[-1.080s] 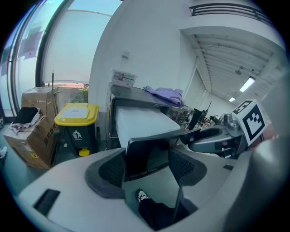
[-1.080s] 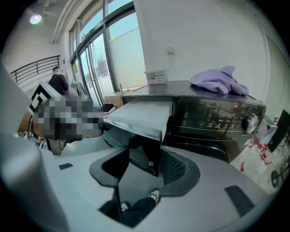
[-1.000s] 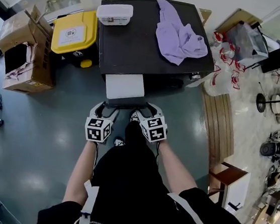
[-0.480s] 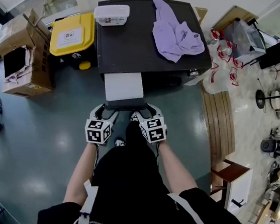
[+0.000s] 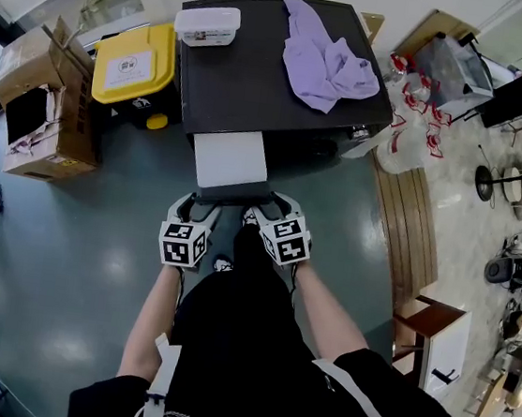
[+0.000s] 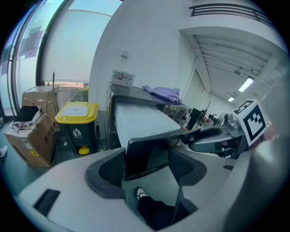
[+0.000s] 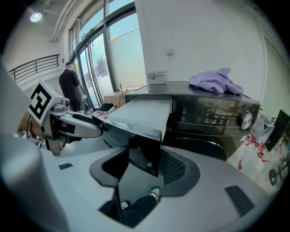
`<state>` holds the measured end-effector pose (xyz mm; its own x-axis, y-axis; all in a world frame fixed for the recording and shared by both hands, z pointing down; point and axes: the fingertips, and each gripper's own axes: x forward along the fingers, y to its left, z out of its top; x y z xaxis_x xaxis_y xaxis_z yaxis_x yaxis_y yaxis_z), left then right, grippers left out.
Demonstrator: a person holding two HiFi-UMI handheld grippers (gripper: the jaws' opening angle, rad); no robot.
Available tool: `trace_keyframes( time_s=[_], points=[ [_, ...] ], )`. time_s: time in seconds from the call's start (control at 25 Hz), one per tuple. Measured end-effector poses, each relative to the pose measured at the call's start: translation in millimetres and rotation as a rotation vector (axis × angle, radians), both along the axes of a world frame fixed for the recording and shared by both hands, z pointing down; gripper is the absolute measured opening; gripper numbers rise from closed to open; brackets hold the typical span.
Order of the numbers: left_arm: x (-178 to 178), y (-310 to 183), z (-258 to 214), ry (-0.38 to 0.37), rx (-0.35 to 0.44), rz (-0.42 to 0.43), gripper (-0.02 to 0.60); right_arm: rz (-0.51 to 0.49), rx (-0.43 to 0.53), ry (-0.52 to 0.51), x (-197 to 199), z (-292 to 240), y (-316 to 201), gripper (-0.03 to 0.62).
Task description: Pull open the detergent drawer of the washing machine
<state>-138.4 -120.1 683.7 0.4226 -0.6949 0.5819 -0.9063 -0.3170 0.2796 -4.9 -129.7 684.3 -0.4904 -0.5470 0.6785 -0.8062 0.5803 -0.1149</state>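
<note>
The black washing machine [image 5: 258, 80] stands ahead of me with its detergent drawer [image 5: 232, 160] pulled far out, pale top facing up. The drawer's black front panel [image 5: 234, 193] is at its near end. My left gripper [image 5: 195, 204] is shut on the panel's left part, which fills the gap between the ribbed pads [image 6: 112, 168] in the left gripper view. My right gripper [image 5: 268, 210] is shut on the panel's right part [image 7: 146, 154], pads pressed on both faces. Each gripper shows in the other's view, beside the drawer.
A purple garment [image 5: 326, 64] and a white lidded box [image 5: 208, 25] lie on the machine's top. A yellow-lidded bin [image 5: 137, 60] and open cardboard boxes [image 5: 43, 101] stand to its left, a wooden bench [image 5: 409, 231] to the right. A person [image 7: 70, 84] stands by the windows.
Both grippers and the drawer keep their places. A bystander's feet at the left edge of the head view have moved leftward, nearly out of the picture.
</note>
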Motion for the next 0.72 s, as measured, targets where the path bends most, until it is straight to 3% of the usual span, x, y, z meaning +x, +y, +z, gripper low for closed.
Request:
trace_keyframes(
  time_s=[0.72],
  points=[
    [1.5, 15.0, -1.5, 0.002, 0.004, -0.005, 0.298, 0.007, 0.005, 0.004, 1.6, -2.1, 14.8, 0.215]
  ],
)
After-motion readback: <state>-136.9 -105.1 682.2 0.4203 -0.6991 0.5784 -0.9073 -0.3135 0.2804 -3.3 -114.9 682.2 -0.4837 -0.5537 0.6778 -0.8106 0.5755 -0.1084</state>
